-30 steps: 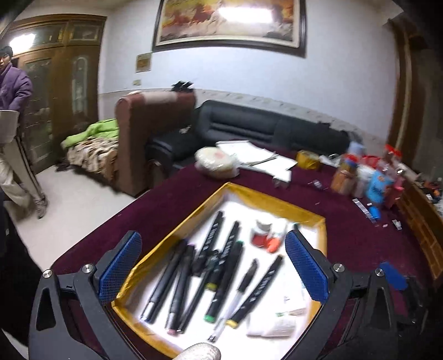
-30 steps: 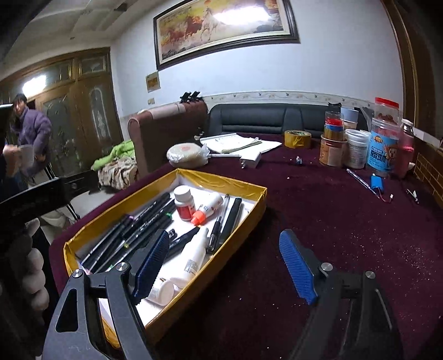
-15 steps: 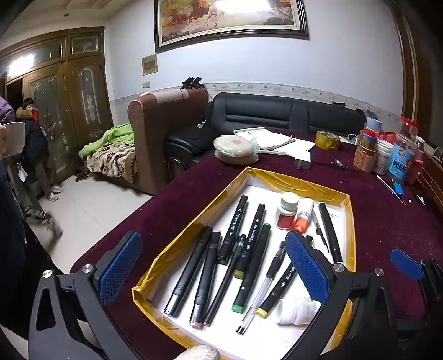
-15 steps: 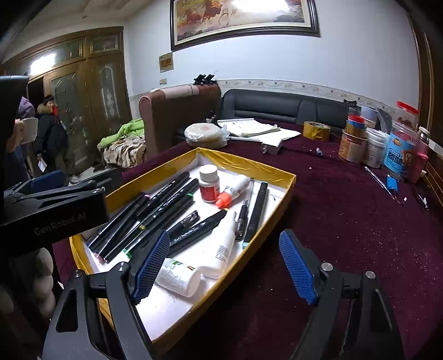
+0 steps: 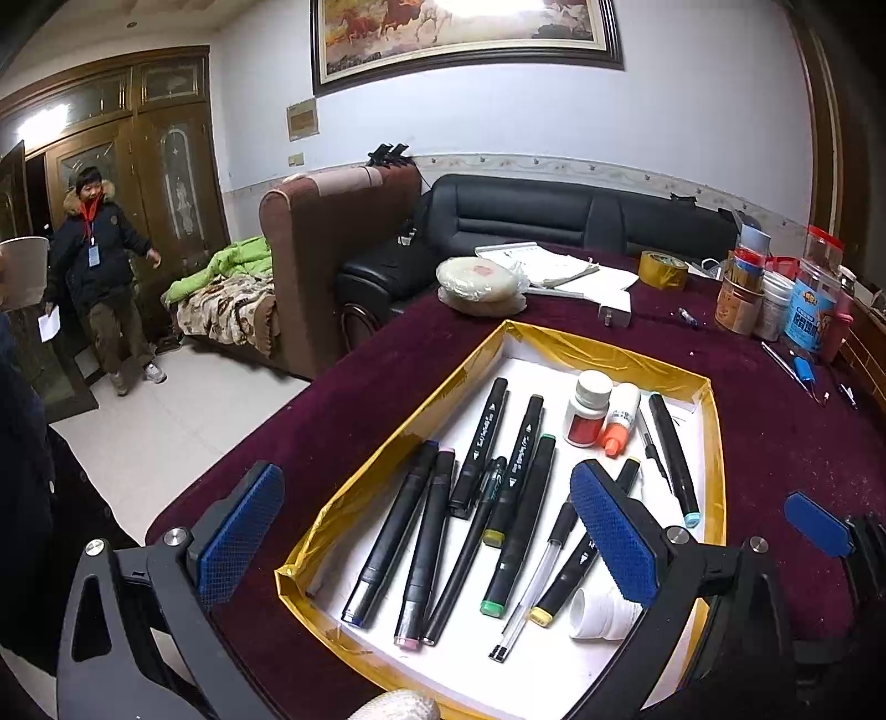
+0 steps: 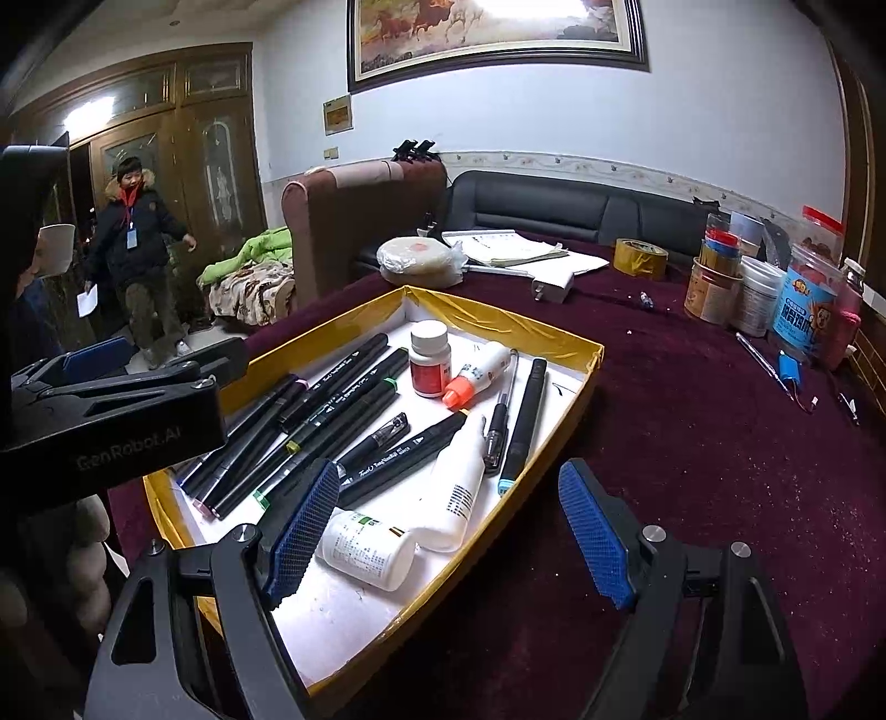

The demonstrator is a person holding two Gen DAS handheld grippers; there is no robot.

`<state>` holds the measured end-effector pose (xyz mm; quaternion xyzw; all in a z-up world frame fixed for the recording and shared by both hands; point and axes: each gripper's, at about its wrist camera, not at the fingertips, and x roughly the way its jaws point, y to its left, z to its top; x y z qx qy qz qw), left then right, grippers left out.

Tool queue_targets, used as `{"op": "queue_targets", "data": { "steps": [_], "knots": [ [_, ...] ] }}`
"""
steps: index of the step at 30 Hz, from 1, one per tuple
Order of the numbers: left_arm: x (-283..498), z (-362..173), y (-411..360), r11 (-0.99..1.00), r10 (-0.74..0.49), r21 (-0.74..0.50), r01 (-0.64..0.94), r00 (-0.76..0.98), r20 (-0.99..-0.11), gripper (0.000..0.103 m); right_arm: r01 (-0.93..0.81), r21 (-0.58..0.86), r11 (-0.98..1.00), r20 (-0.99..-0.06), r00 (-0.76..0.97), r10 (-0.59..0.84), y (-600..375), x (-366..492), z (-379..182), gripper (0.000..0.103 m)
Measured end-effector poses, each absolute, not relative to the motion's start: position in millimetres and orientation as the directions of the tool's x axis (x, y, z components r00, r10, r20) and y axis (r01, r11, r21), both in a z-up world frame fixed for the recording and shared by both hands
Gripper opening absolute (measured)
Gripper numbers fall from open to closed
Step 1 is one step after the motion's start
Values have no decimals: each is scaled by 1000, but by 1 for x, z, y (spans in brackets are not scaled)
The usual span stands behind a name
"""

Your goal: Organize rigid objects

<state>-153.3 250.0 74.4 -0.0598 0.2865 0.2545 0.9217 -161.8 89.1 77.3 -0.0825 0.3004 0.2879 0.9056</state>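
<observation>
Currently: tray (image 5: 714,443) of markers (image 5: 421,526) on desk (image 5: 775,432), beneath both tools; left tool (image 5: 426,531) and right tool (image 6: 448,526) gape wide, holding nothing.

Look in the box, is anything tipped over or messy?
Yes. Two white bottles lie on their sides in the tray, and the markers lie slanted and overlapping. The red-label bottle stands upright.

Setting: home living room. Black leather sofa (image 5: 559,221) against white wall; brown armchair (image 5: 332,260) beside sofa; framed horse painting (image 5: 465,33) above sofa; carved wooden doors (image 5: 138,183) left of sofa.
</observation>
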Motion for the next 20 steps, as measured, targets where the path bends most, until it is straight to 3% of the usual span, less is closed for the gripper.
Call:
{"op": "queue_targets", "data": {
  "steps": [20],
  "knots": [
    [-150,68,253,873,397,18,-487,689,-607,103,-565,35,824,-600,648,469,86,-159,76,78]
  ]
}}
